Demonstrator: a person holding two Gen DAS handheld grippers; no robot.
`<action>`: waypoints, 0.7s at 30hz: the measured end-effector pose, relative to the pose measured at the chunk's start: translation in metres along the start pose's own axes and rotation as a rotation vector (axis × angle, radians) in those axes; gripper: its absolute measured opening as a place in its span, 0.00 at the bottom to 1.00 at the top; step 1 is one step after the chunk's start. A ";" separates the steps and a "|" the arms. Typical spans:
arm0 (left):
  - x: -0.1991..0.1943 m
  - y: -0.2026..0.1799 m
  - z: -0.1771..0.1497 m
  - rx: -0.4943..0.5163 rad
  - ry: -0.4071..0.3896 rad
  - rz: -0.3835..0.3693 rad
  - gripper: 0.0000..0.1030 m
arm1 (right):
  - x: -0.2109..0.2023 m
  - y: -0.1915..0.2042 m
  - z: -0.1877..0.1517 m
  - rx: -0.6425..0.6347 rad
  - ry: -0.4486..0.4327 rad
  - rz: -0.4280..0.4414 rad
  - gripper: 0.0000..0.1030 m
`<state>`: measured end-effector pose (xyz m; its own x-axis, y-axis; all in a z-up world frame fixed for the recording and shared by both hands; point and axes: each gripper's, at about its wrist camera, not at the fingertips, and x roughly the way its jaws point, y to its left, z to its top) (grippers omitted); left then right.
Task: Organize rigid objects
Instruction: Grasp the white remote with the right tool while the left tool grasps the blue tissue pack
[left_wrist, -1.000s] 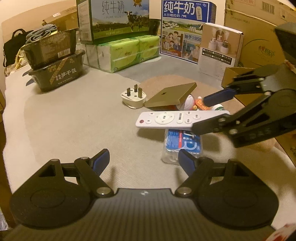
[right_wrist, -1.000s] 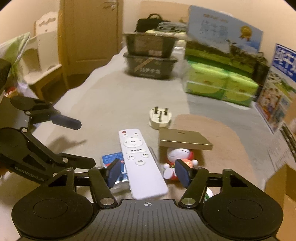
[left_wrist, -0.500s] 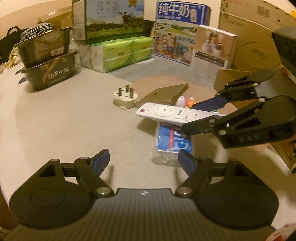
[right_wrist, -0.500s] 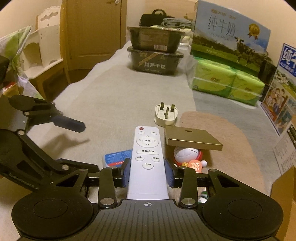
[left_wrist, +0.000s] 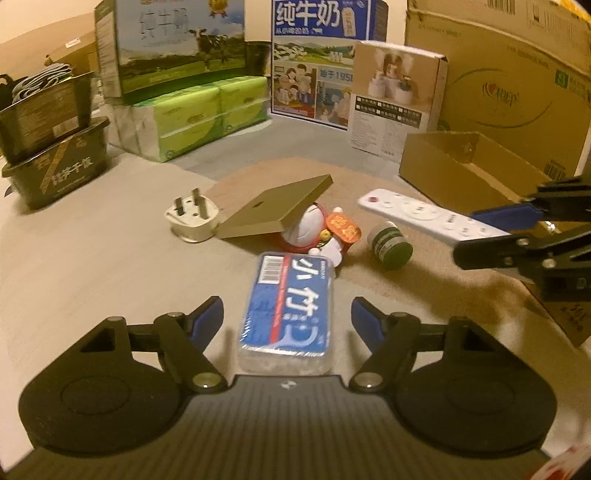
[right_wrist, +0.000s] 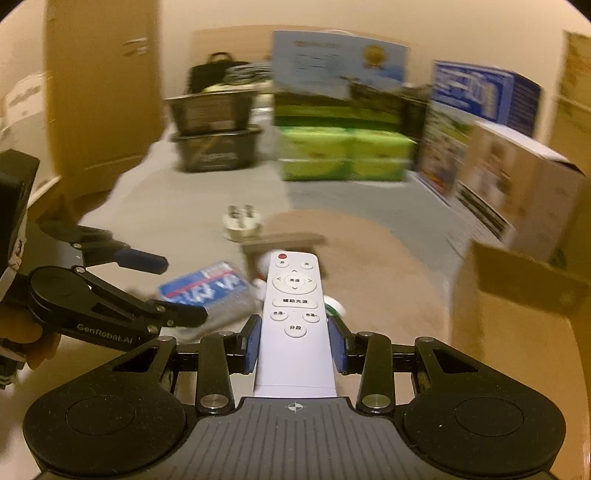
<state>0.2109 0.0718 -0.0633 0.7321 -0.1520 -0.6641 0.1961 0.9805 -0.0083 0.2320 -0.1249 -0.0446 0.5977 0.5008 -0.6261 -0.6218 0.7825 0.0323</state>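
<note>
My right gripper (right_wrist: 294, 347) is shut on a white remote control (right_wrist: 294, 314) and holds it lifted; the remote also shows in the left wrist view (left_wrist: 424, 218), near an open cardboard box (left_wrist: 461, 173). My left gripper (left_wrist: 287, 317) is open, its fingers on either side of a blue-labelled clear plastic box (left_wrist: 290, 314) lying on the surface. Beyond it lie a red and white toy figure (left_wrist: 317, 232), a flat olive box (left_wrist: 273, 208), a white plug (left_wrist: 194, 218) and a small green jar (left_wrist: 391, 245).
Stacked dark food containers (left_wrist: 48, 136) stand at the back left. Green tissue packs (left_wrist: 195, 118), milk cartons (left_wrist: 325, 55) and a white product box (left_wrist: 395, 99) line the back. A large cardboard carton (left_wrist: 509, 81) stands at the right.
My right gripper closed on the remote, lifted it off the blue box and carried it right toward the cardboard box. My left gripper moved in around the blue box.
</note>
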 end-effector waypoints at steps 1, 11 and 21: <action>0.003 -0.002 0.001 0.006 0.005 0.002 0.67 | -0.002 -0.003 -0.002 0.020 0.002 -0.015 0.38; 0.017 -0.005 0.004 -0.010 0.058 0.041 0.52 | -0.015 -0.020 -0.012 0.094 -0.010 -0.053 0.38; -0.016 -0.026 -0.011 -0.059 0.082 0.056 0.51 | -0.035 -0.013 -0.022 0.130 -0.013 -0.059 0.38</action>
<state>0.1870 0.0499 -0.0607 0.6847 -0.0886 -0.7234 0.1158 0.9932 -0.0120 0.2079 -0.1605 -0.0409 0.6383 0.4562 -0.6200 -0.5148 0.8518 0.0968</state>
